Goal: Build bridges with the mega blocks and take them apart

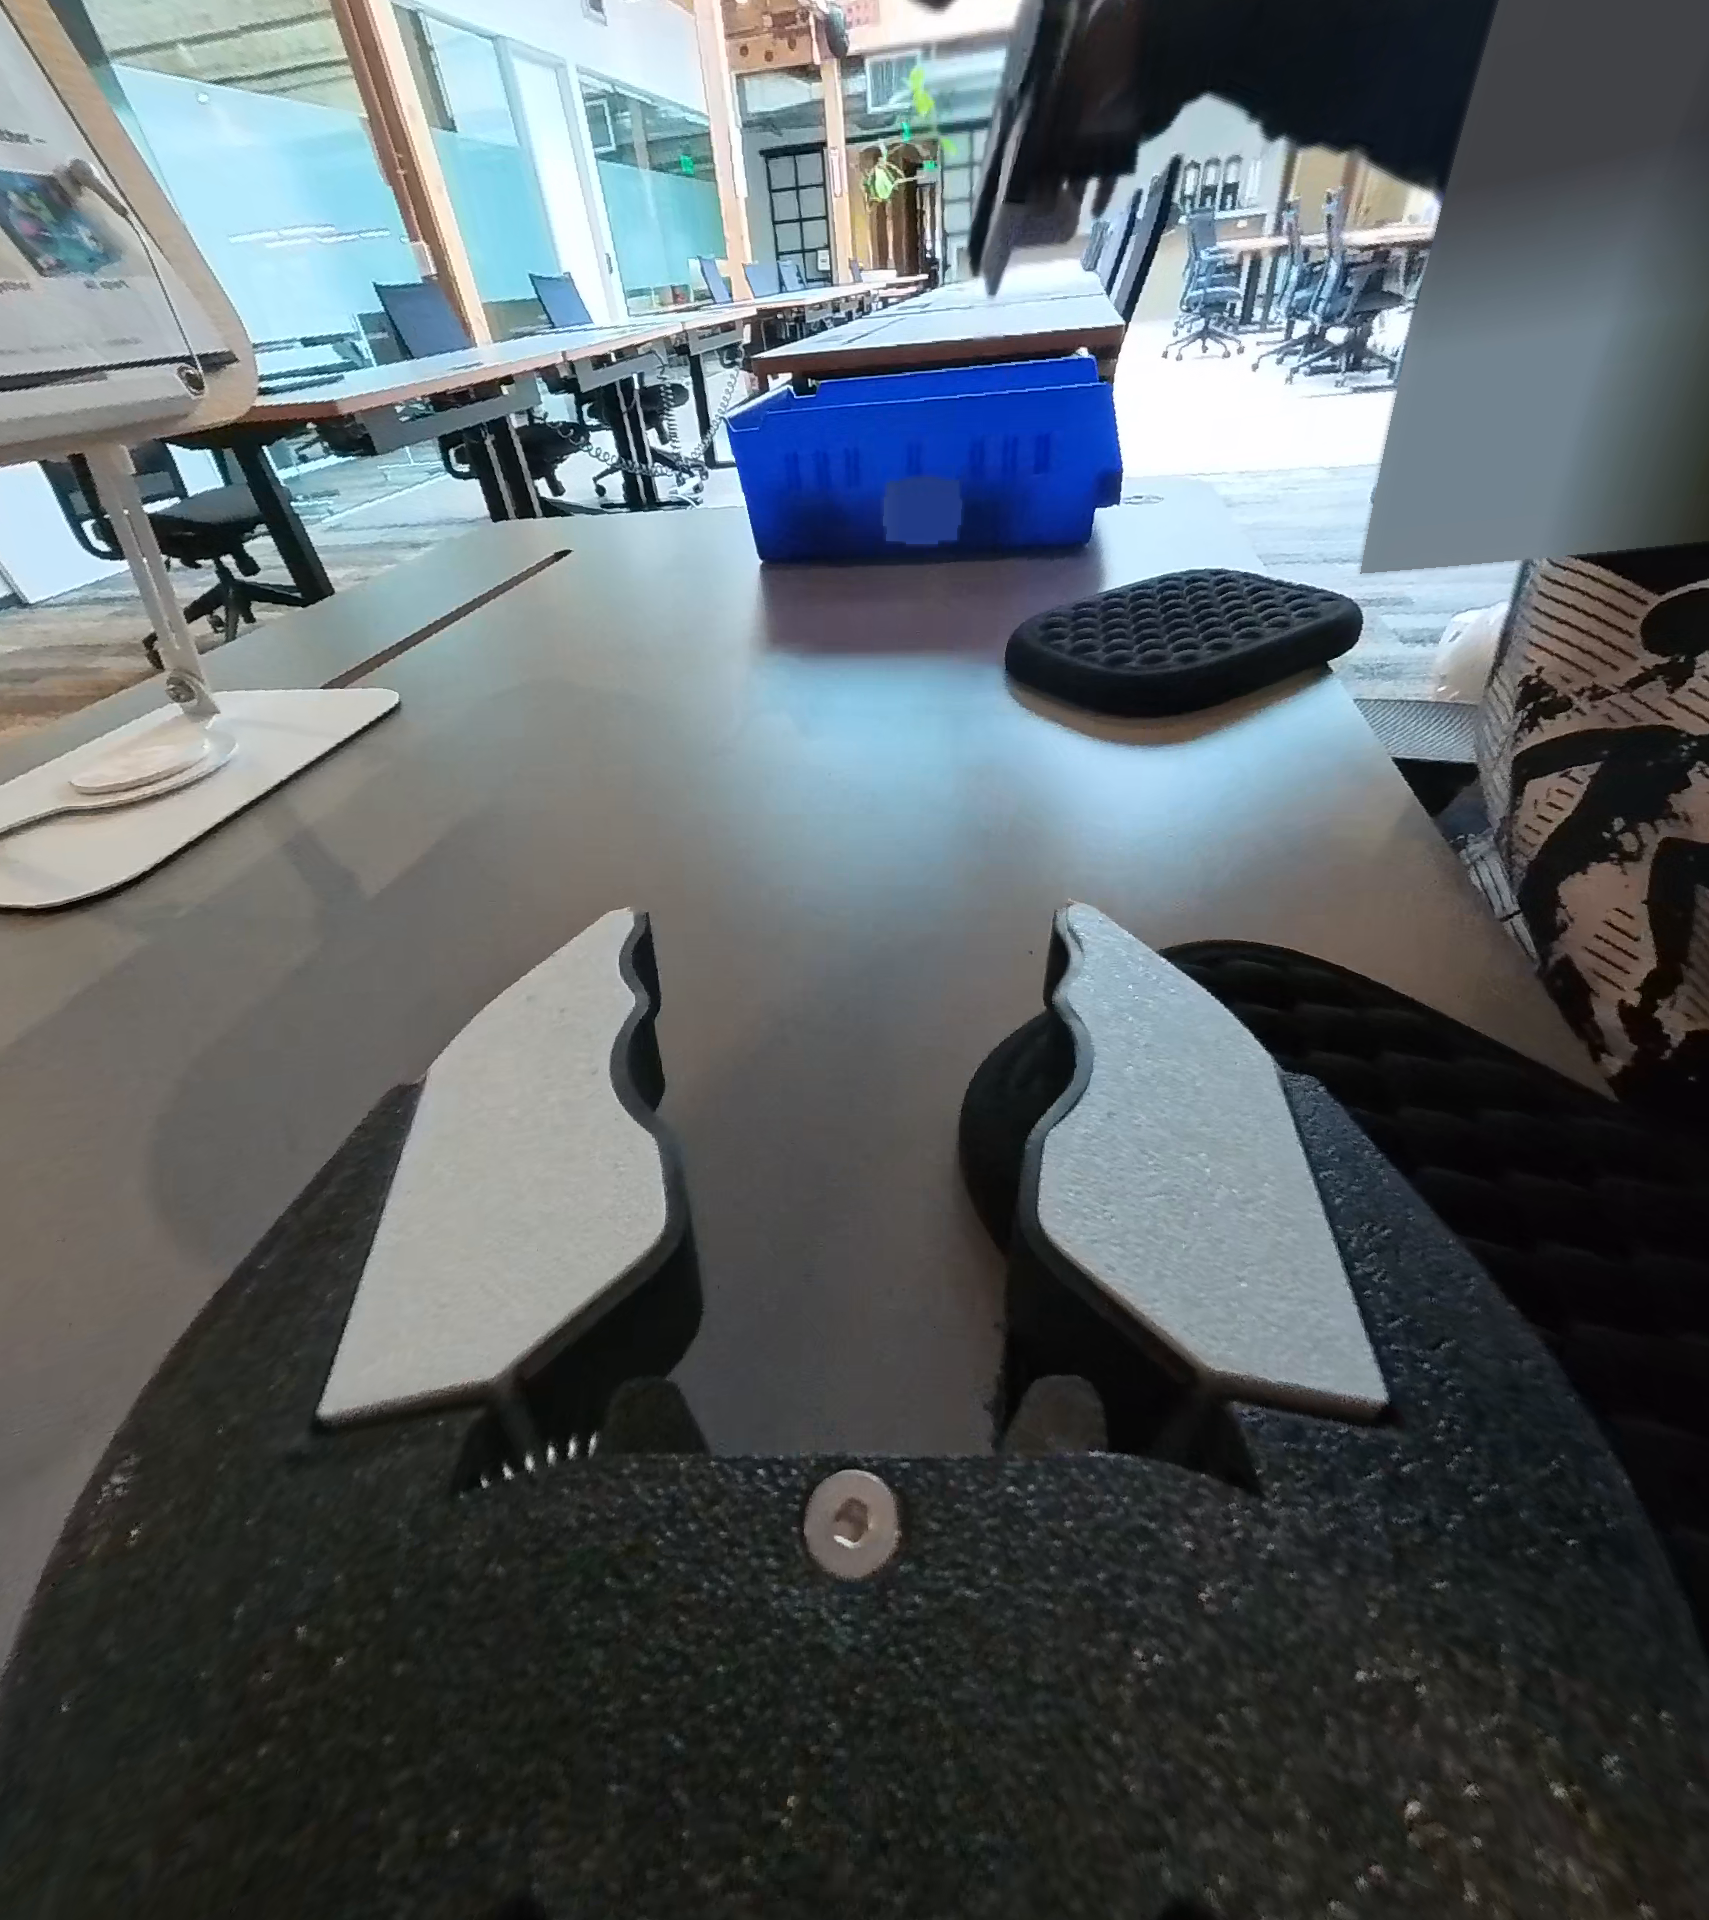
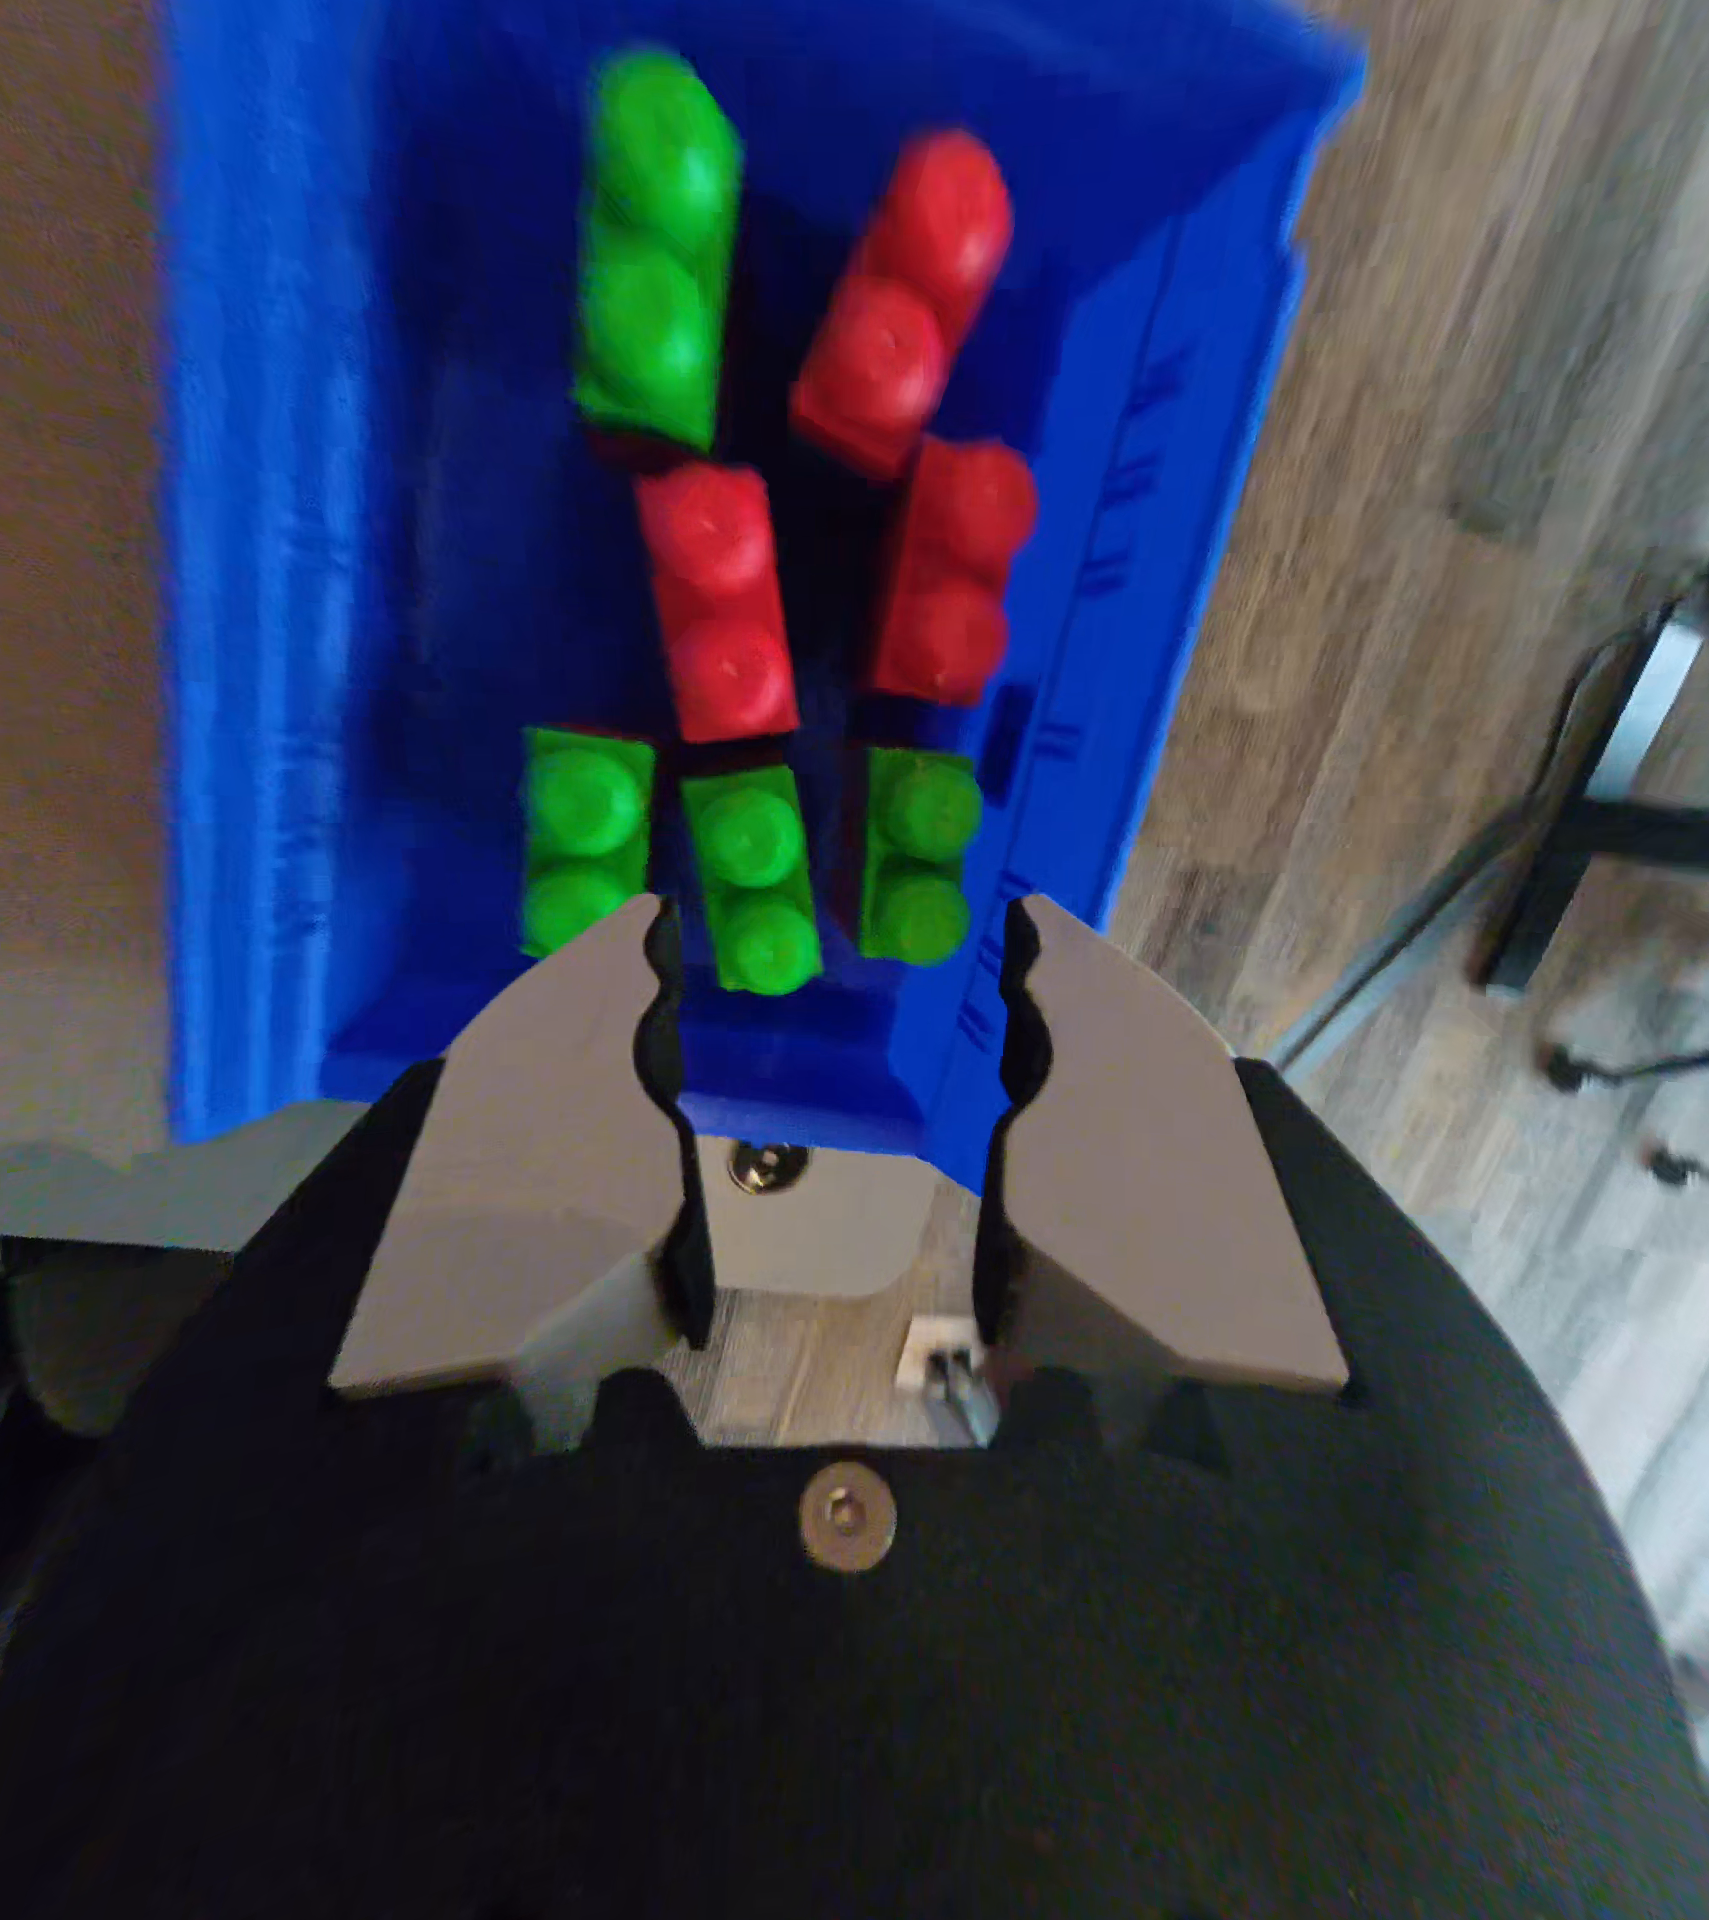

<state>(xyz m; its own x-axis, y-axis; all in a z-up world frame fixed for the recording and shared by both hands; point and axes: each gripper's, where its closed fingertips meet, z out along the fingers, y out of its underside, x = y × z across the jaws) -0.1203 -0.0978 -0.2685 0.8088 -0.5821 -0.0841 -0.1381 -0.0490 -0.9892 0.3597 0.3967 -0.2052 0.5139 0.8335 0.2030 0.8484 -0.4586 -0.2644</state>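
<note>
- Hovering above the blue plastic bin point(image 2: 268, 582), the right gripper point(image 2: 834, 925) has its jaws wide and holds nothing.
- Green two-stud plastic blocks point(image 2: 751, 883) and red two-stud plastic blocks point(image 2: 725, 603) lie inside the bin, centre frame.
- Low over the dark tabletop point(image 1: 777, 790), the left gripper point(image 1: 850, 925) is spread wide and holds nothing.

Blue bin point(image 2: 289, 520) holds green blocks point(image 2: 658, 260) and red blocks point(image 2: 720, 603); black honeycomb-patterned pad point(image 1: 1182, 639) lies on grey-brown desk point(image 1: 725, 779).
</note>
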